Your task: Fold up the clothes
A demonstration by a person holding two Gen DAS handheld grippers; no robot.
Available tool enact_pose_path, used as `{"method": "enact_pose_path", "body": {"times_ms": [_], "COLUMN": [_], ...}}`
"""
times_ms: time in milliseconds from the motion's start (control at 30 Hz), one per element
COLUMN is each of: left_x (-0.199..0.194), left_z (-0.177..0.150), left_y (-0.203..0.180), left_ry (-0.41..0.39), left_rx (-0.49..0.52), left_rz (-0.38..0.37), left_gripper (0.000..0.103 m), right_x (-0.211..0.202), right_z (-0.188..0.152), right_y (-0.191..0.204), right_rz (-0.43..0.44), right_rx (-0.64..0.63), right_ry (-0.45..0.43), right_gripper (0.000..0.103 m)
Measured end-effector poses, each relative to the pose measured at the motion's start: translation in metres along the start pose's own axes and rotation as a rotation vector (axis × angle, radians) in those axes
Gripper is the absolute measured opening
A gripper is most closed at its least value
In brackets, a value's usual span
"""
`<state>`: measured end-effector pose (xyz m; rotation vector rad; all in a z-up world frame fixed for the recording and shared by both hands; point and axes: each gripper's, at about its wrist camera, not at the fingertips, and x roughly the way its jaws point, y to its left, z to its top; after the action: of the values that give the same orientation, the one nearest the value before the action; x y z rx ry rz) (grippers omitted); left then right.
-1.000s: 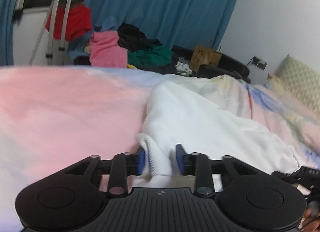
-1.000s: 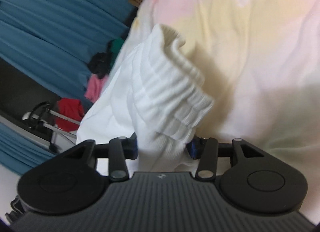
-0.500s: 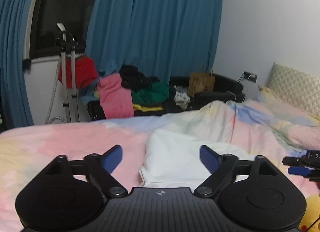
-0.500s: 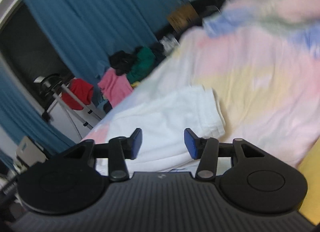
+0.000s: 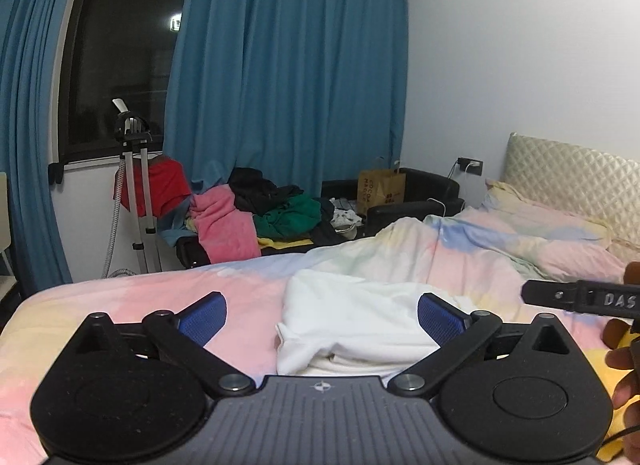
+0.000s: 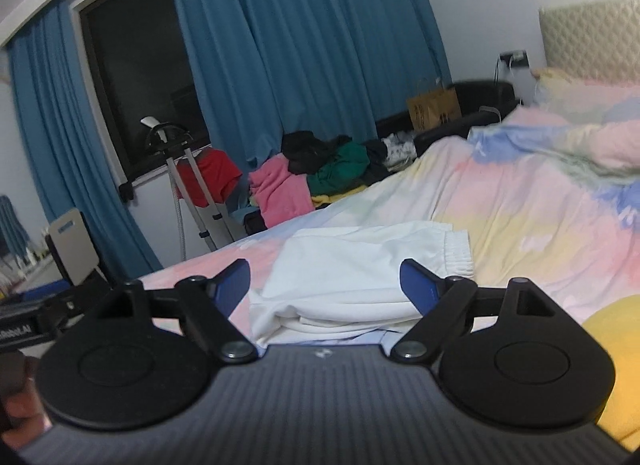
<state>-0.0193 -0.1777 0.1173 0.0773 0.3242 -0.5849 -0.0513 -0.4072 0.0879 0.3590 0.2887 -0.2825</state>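
Left gripper (image 5: 322, 315), jaws spread wide, blue pads (image 5: 202, 321) facing inward, nothing between them, held level, right gripper (image 6: 324, 285), jaws likewise spread wide, empty, tilted slightly, person's fingers (image 5: 624, 365) at the left view's right edge

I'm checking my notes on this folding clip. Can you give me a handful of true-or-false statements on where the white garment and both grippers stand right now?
1. The left gripper has its jaws wide open. True.
2. The right gripper is clamped on the white garment. False: its jaws are open and hold nothing.
3. The white garment lies folded on the pastel bedspread. True.
4. The garment's elastic cuff hangs off the bed. False: it rests on the bedspread.
5. The clothes pile behind the bed is all white. False: pink, green, black and red show.
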Motion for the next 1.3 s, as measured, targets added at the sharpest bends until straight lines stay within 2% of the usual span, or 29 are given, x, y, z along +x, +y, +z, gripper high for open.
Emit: {"method": "enact_pose_path", "body": {"times_ms": [300, 500, 600, 833, 1000, 1300], "left_x": [-0.021, -0.023, -0.019, -0.002, 0.01, 0.01], "left_z": [-0.044, -0.055, -0.058, -0.068, -0.072, -0.072], "left_y": [0.007, 0.014, 0.016, 0.022, 0.02, 0.022], "left_ry": [0.011, -0.024, -0.035, 0.0, 0.044, 0.054], "left_rx": [-0.023, 0.011, 0.035, -0.005, 0.001, 0.012], "left_rz": [0.034, 0.075, 0.109, 0.099, 0.101, 0.104], "left_gripper": [0.103, 0.103, 0.103, 0.103, 0.103, 0.103], "right_x": [-0.005, 0.011, 0.017, 0.029, 0.037, 0.04], "right_z": [-0.046, -0.064, -0.07, -0.079, -0.08, -0.08], "right_y": [0.033, 0.04, 0.043, 0.043, 0.038, 0.035], "right_rz": [-0.064, -0.091, -0.114, -0.168, -0.182, -0.187], "right_rx": [-0.129, -0.164, -0.177, -0.184, -0.165, -0.149], "right_ry": [-0.037, -0.034, -0.025, -0.004, 0.028, 0.043], "right_gripper": [0.084, 0.084, 0.083, 0.083, 0.083, 0.083]}}
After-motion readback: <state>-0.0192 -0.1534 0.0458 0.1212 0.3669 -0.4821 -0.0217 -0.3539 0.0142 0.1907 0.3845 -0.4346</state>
